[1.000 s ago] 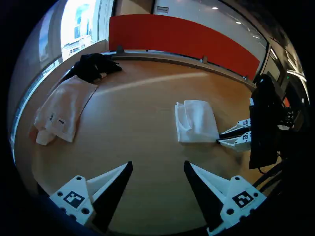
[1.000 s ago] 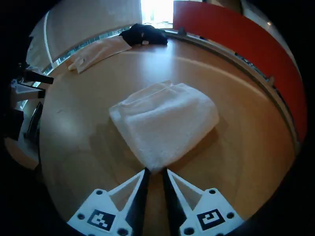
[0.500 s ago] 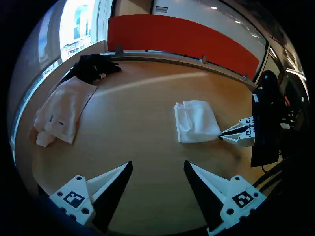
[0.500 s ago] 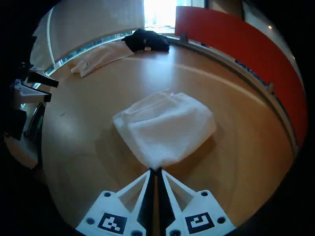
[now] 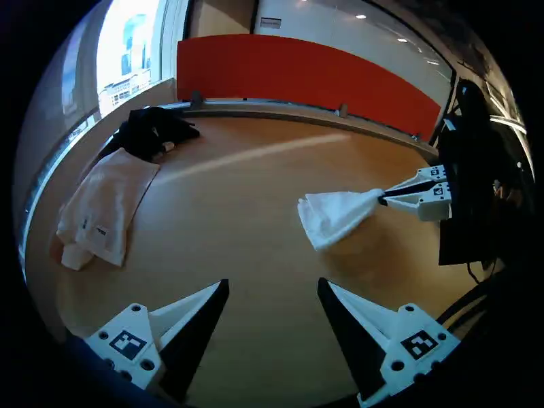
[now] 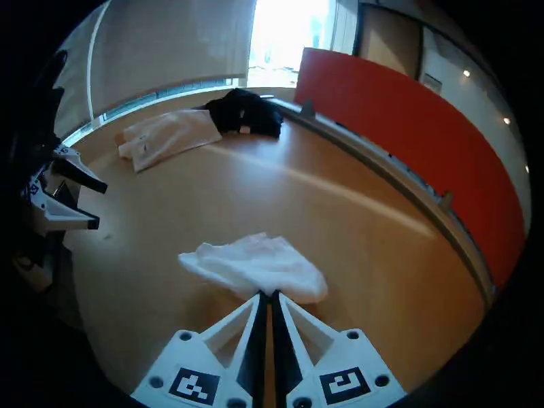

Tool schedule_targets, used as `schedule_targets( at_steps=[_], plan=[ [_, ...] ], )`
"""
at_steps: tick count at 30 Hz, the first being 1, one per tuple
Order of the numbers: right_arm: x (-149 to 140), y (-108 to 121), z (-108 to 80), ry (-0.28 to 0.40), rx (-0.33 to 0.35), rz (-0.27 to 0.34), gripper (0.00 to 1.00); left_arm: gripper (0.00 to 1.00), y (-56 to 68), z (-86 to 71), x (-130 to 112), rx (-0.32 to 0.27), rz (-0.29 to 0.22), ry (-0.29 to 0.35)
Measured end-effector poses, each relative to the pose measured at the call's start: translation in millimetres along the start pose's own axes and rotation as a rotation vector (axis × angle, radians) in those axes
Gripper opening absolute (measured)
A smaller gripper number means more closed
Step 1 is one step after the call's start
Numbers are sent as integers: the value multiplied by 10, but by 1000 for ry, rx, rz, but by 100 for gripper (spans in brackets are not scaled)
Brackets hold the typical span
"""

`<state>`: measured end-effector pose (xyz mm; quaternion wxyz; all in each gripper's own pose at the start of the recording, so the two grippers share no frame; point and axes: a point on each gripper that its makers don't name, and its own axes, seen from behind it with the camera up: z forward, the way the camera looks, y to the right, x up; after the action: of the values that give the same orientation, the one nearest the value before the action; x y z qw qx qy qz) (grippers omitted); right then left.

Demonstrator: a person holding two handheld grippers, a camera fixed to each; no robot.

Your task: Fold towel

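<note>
The left gripper view faces across the table from farther back; the right gripper view sits close over the towel both share.

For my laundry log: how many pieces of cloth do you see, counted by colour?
White: 2, the gripped towel in the right gripper and the flat towel
Black: 1, the crumpled cloth
Total: 3

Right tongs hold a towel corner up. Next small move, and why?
Probably bring the open left tongs in to the towel's sagging low edge: the right tongs are shut on one corner alone, so the folds droop toward the table.
</note>
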<state>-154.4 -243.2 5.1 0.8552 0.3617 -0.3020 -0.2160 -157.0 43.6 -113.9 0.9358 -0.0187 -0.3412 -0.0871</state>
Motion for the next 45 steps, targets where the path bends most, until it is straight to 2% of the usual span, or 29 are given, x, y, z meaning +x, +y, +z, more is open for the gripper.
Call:
schedule_targets(
  at_steps=[10,17,33,45],
  plan=[
    [533,248,-328,81,-49,-17,4,97,113,6,174,-20,30,26],
    [590,486,-607,96,-92,-7,4,97,189,43,251,-37,36,36],
    [269,1146,-1248,95,-166,71,4,97,399,193,367,-61,43,35],
    [-310,1725,-1736,51,-231,117,4,97,568,340,445,-45,54,38]
  ],
)
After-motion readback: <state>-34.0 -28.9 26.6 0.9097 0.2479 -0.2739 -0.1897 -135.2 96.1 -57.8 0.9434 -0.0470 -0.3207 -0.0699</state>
